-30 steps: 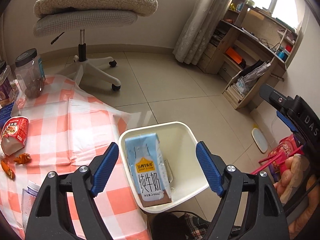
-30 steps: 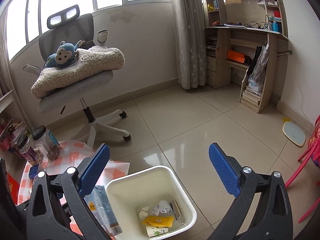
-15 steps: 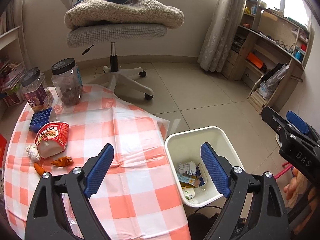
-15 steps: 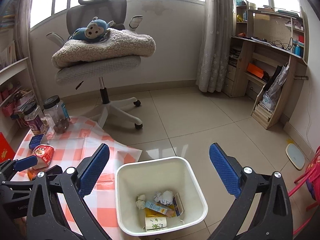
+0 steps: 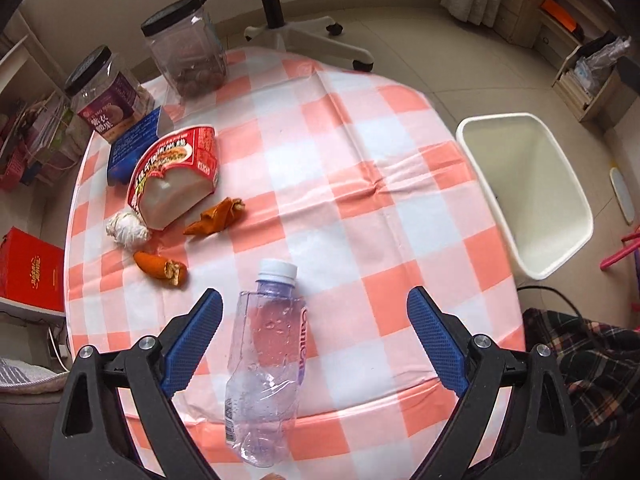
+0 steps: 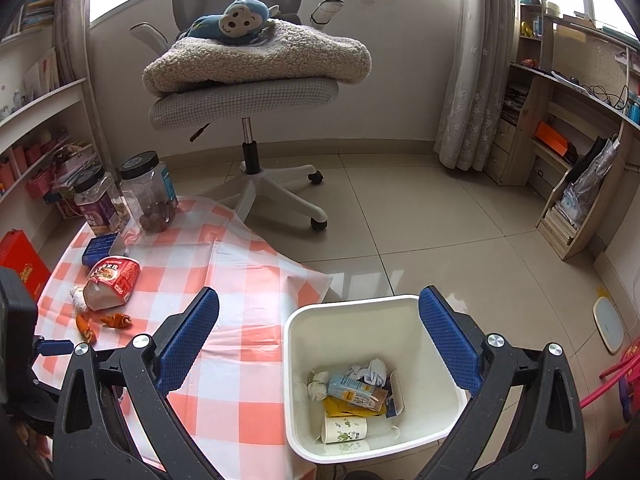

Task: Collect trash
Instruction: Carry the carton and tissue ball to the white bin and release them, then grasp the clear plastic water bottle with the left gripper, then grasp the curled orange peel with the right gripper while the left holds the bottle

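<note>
The left gripper (image 5: 312,336) hangs over the checked tablecloth (image 5: 360,152), its jaws having just been opening and now spread wide with the crushed plastic bottle (image 5: 268,364) lying between them, untouched by either pad. The right gripper (image 6: 320,344) is also spread and empty, above the near rim of the white bin (image 6: 448,420).

The bottle is thin, clear, dented plastic with a white cap, lying with the cap pointing away from the left gripper. Squeezed on its buckled middle, it could fold further and squirt out sideways, or roll on the slick, creased cloth toward the table edge. The cloth looks like smooth vinyl, so a dragging pad might pull it and shift everything on it.

Beyond the bottle's cap lie two curls of what looks like orange peel (image 5: 218,218), a twisted white tissue wad (image 5: 126,232) and a red instant-noodle cup (image 5: 176,176) on its side; all light and irregular. The bin, off the cloth's far side from these, already holds a milk carton (image 6: 356,390), a paper cup and crumpled paper.
</note>
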The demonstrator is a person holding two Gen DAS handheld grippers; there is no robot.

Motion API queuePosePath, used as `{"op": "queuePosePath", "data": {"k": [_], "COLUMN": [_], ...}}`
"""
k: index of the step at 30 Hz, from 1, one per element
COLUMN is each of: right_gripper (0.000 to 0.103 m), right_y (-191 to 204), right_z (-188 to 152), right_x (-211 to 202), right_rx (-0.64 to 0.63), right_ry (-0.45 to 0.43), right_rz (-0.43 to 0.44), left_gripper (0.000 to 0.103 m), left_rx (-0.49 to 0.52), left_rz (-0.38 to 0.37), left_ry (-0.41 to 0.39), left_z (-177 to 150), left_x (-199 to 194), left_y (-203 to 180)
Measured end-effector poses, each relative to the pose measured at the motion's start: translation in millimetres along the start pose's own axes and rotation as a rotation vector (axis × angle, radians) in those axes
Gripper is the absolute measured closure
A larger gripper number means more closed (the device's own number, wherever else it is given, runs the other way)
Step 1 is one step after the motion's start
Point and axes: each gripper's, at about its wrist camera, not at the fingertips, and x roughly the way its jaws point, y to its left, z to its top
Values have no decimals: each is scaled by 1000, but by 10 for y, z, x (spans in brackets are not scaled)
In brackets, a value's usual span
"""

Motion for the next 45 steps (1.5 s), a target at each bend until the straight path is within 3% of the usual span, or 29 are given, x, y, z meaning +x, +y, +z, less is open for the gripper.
{"op": "queuePosePath", "data": {"k": [8,9,12,13,19,24,28,33,37,43,45], "right_gripper": [7,7,7,7,7,7,7,17,23,31,46], "right_y": [373,420,587,652,1161,1691,2100,2560,2748,2868,2884], "right_z": [12,13,9,1,-78,-221,-383,-497,-540,-630,-660], "right_x": [268,306,406,433,600,706,880,1070,1361,1681,1743], "right_rx": [-27,-29,-36,-40,-103,-209,-297,-435,-485,-470,-456], "right_ry": [89,102,129,138,172,178,211,227,265,284,295], "right_rz": [48,58,81,94,159,251,322,384,407,427,438], "left_gripper": [13,16,40,41,42,42,42,41,41,41,41], "left_rx": [-54,-44,-9,-4,-91,-247,-373,-441,-470,-486,-489], "left_rz": [-4,-5,-70,-95,-150,-108,-86,-91,-101,-103,-101], "left_ry": [170,177,193,192,86,-59,-172,-301,-337,-321,-312], "left_z": [-279,-305,-405,-448,-710,-883,-776,-760,-759,-799,-813], "left_x": [658,699,738,729,398,-119,-499,-881,-984,-941,-907], "left_y": [371,373,375,386,768,1389,1820,2083,2178,2228,2228]}}
